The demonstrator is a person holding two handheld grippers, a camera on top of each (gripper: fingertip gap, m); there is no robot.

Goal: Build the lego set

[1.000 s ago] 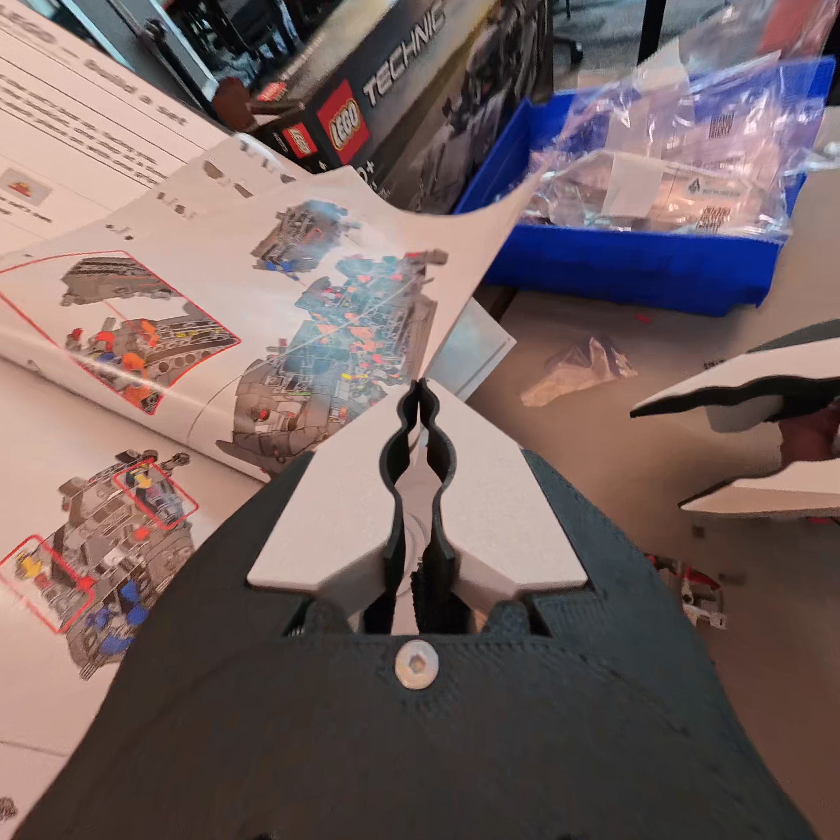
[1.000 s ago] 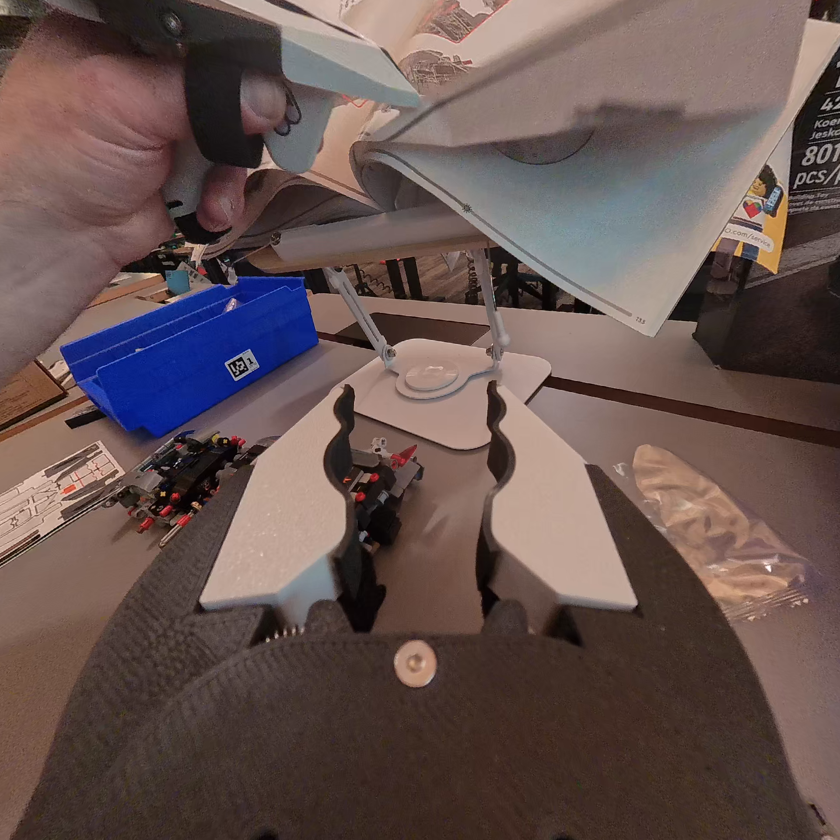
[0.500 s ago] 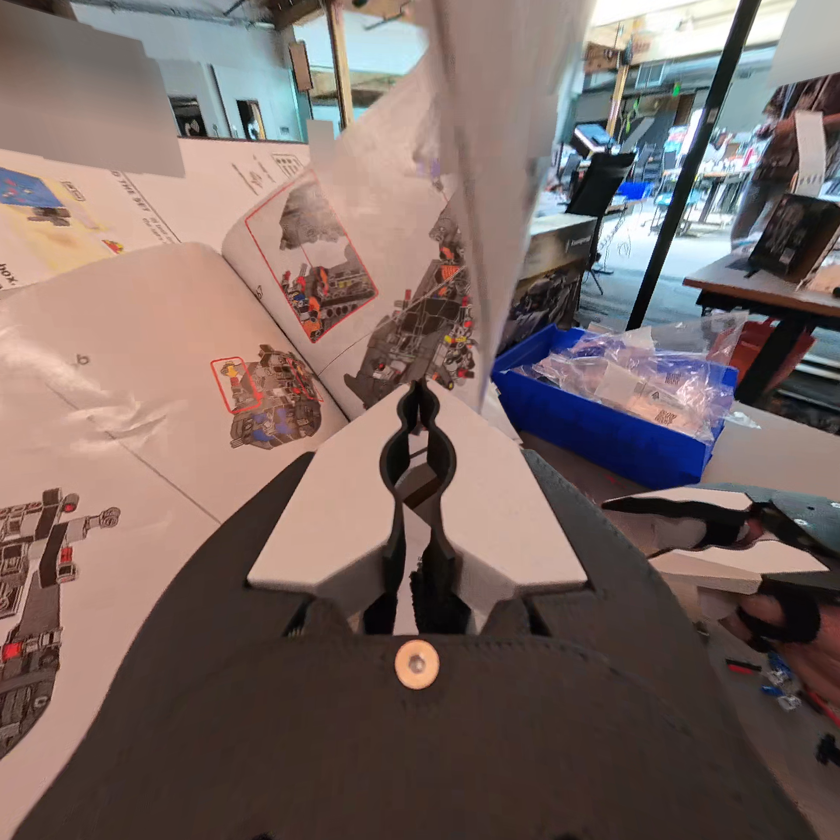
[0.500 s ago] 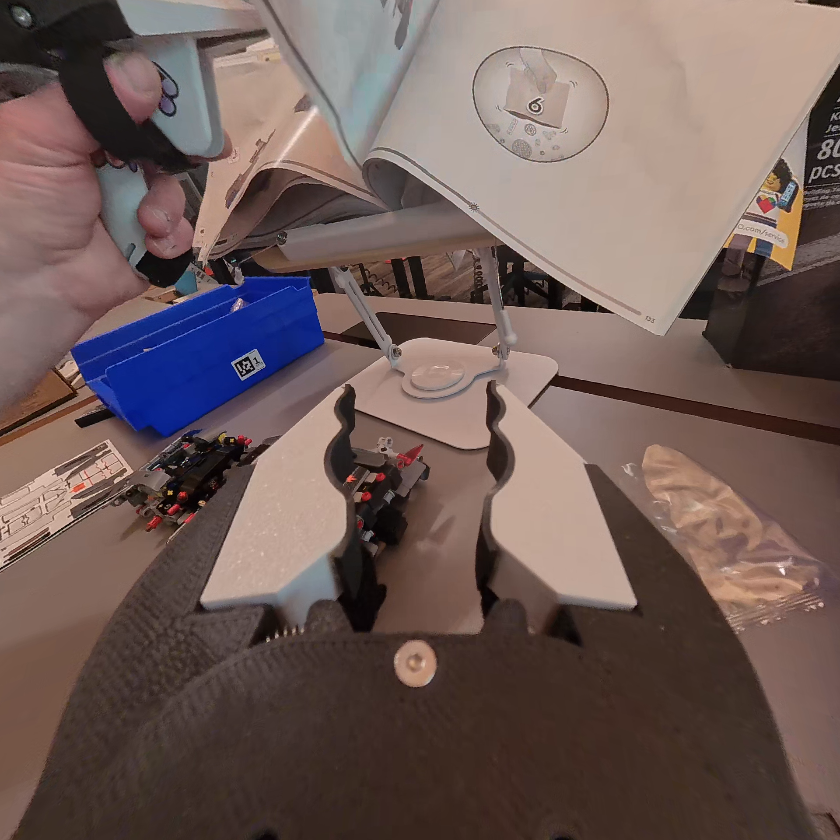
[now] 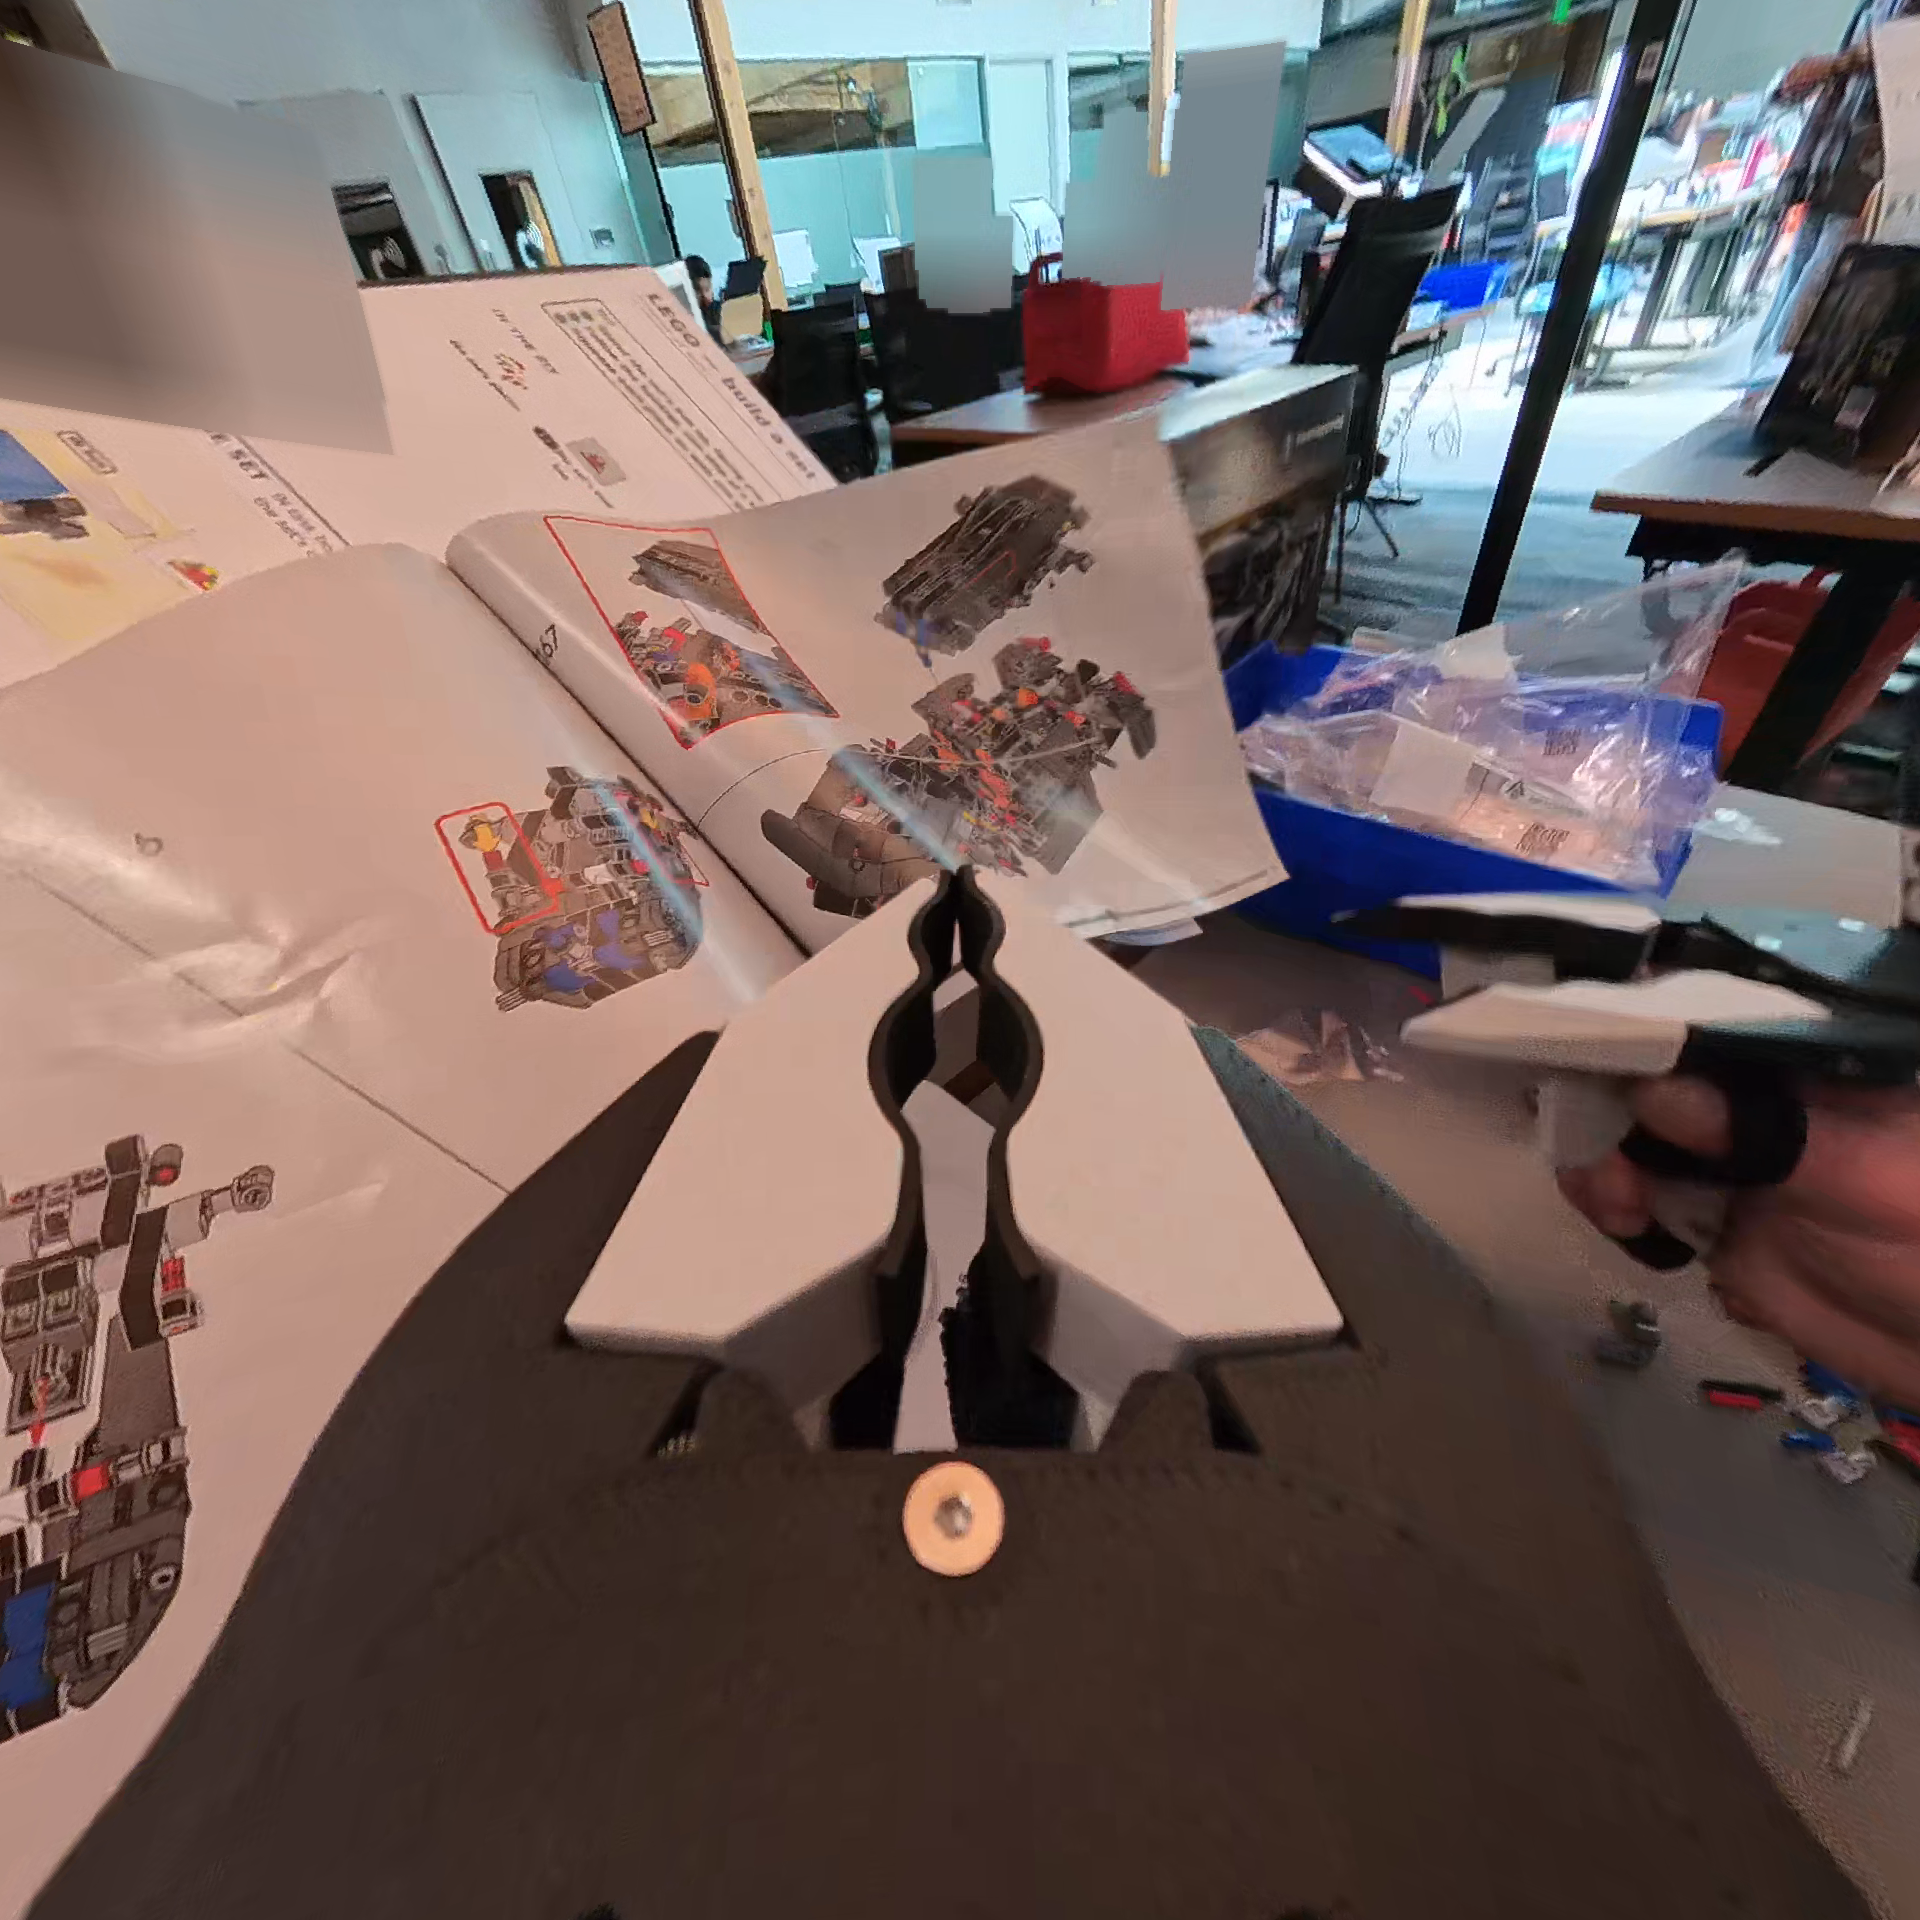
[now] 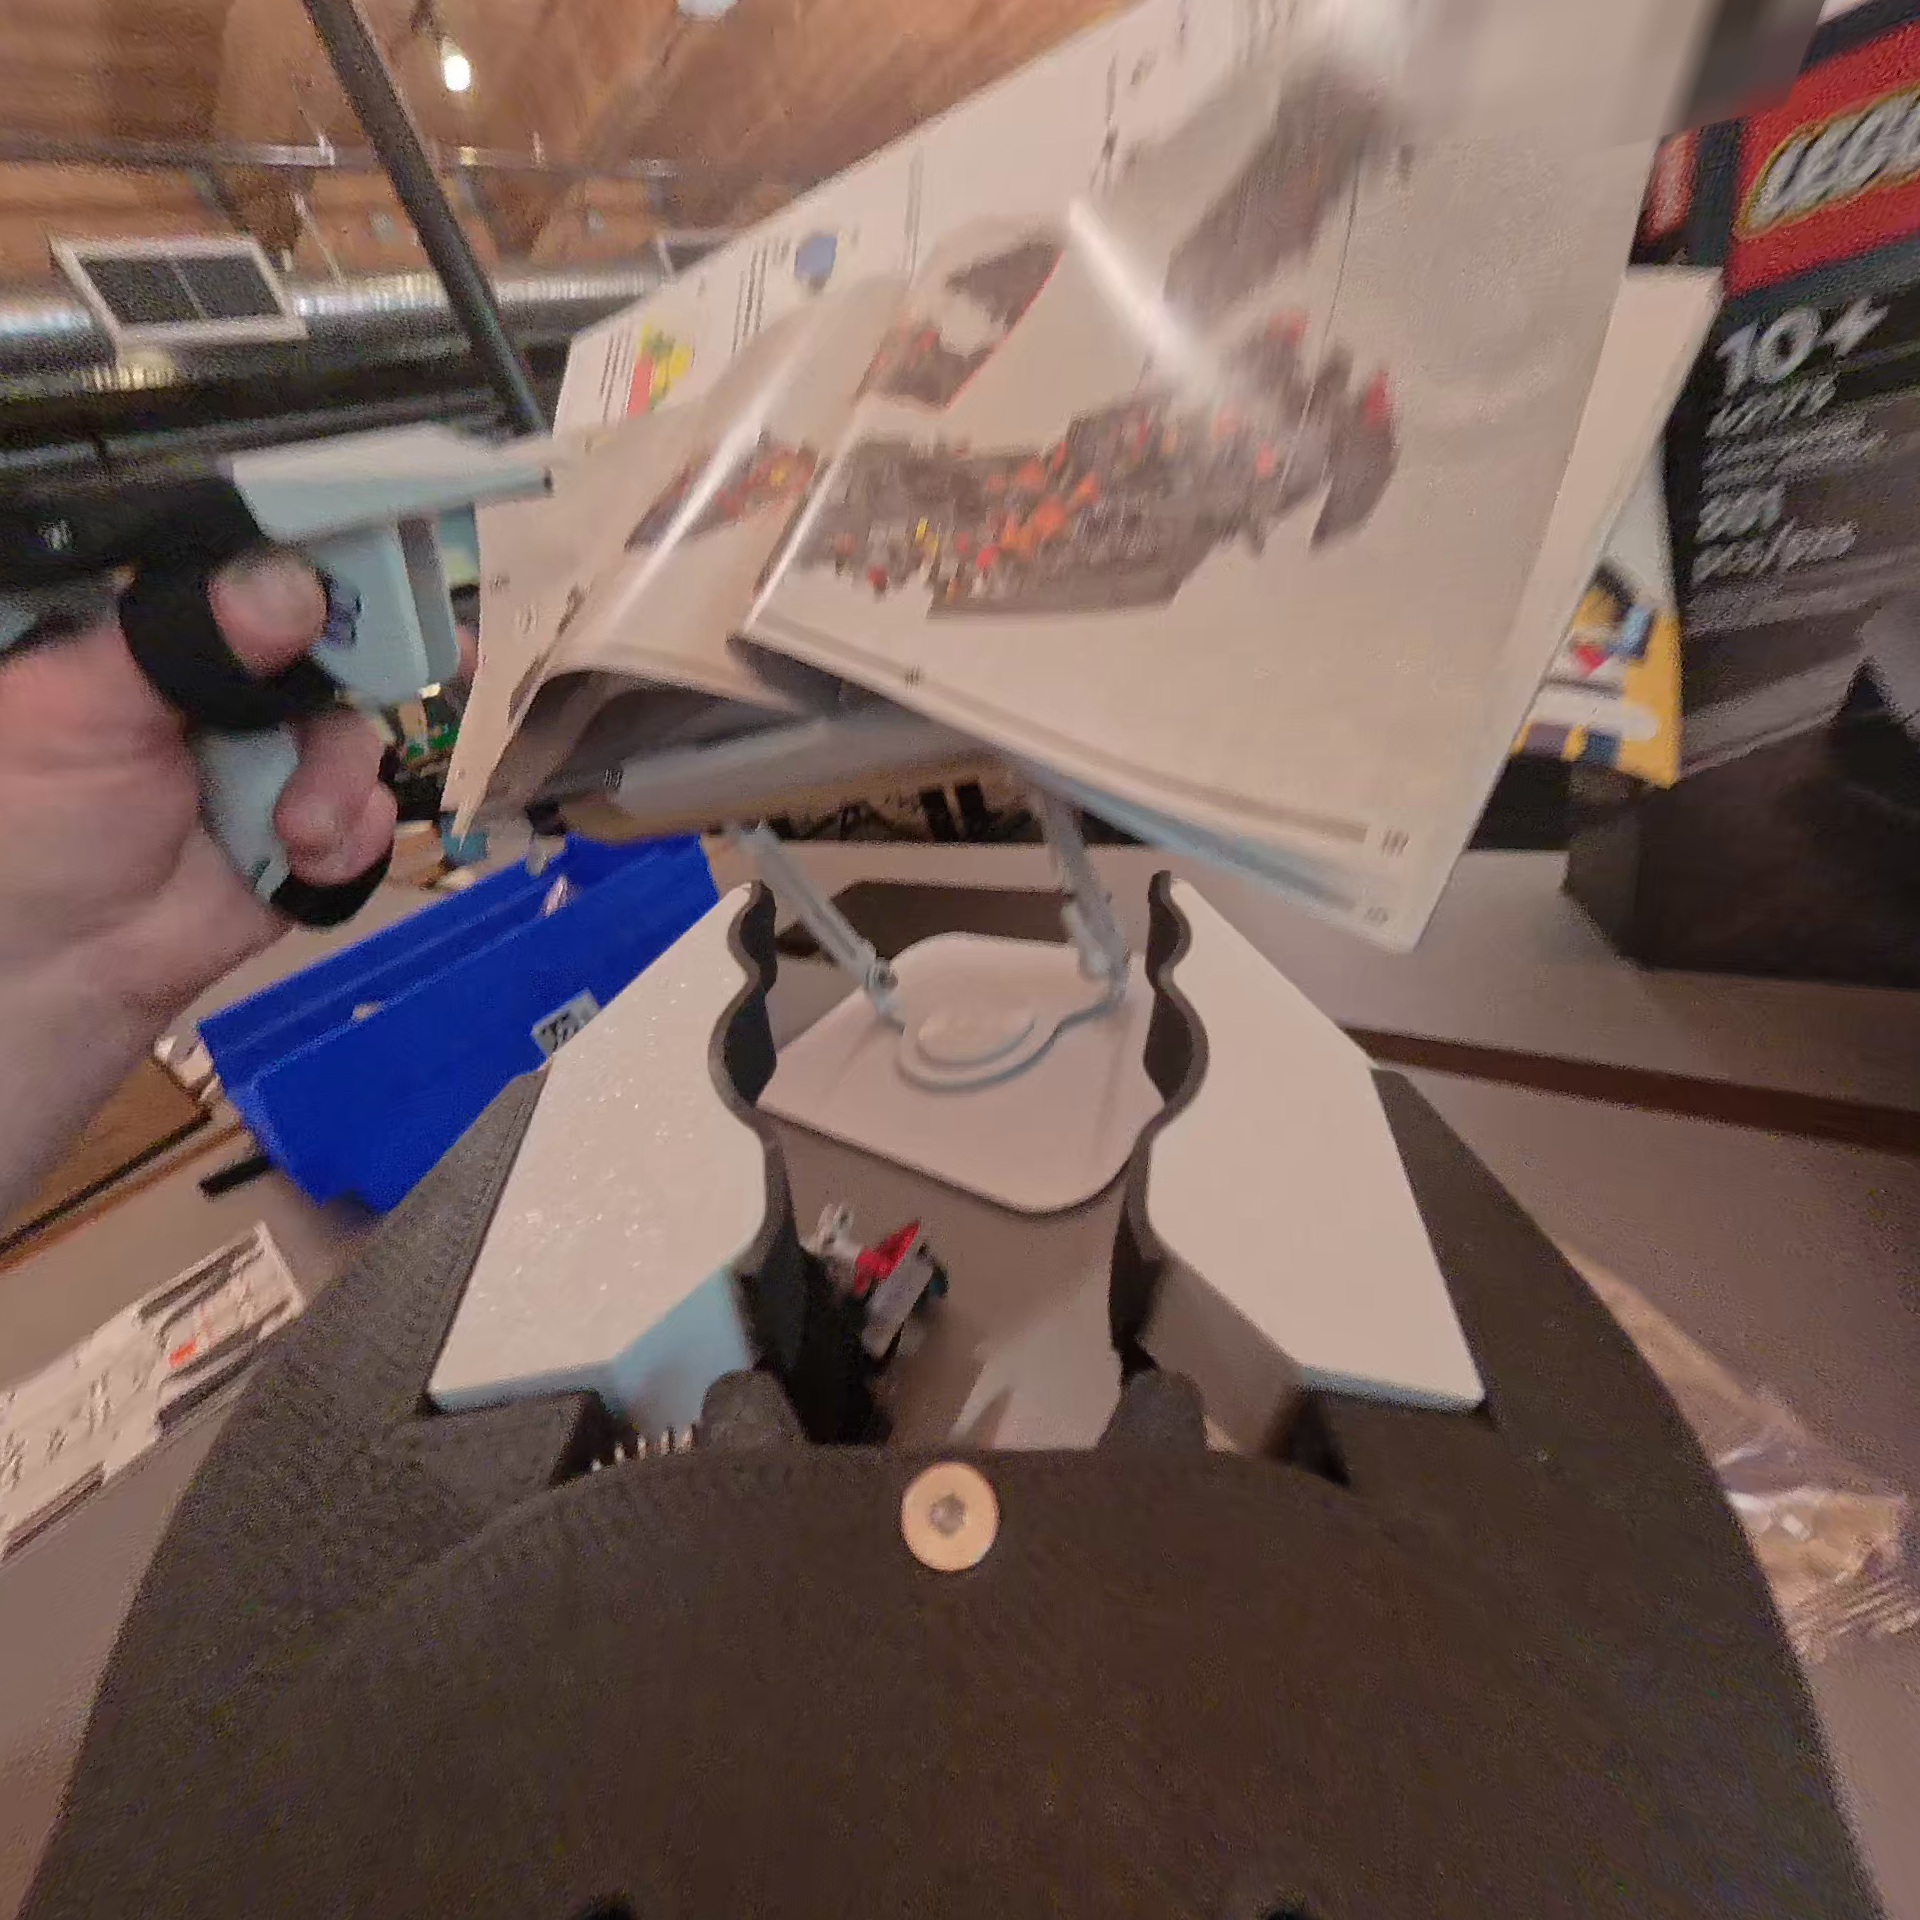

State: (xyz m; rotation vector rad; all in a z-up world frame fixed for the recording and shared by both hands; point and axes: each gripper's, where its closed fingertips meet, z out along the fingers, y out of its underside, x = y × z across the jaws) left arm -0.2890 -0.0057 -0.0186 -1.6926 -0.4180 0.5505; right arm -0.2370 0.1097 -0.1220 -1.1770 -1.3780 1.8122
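On the raised stand (image 6: 966, 1049), our left gripper (image 5: 961, 883) reaches level at the instruction booklet (image 5: 914, 707), jaws closed at a page's lower edge. Our right gripper (image 6: 956, 914) hovers low above the tabletop (image 6: 1621, 1174), jaws wide apart, empty.

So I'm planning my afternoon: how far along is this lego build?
Partly done. A dark part-built model lies on the table below the open right gripper. In hand: the left gripper is shut on a page of the instruction booklet. Left: sealed part bags fill the blue bin and loose pieces lie scattered, so much remains.
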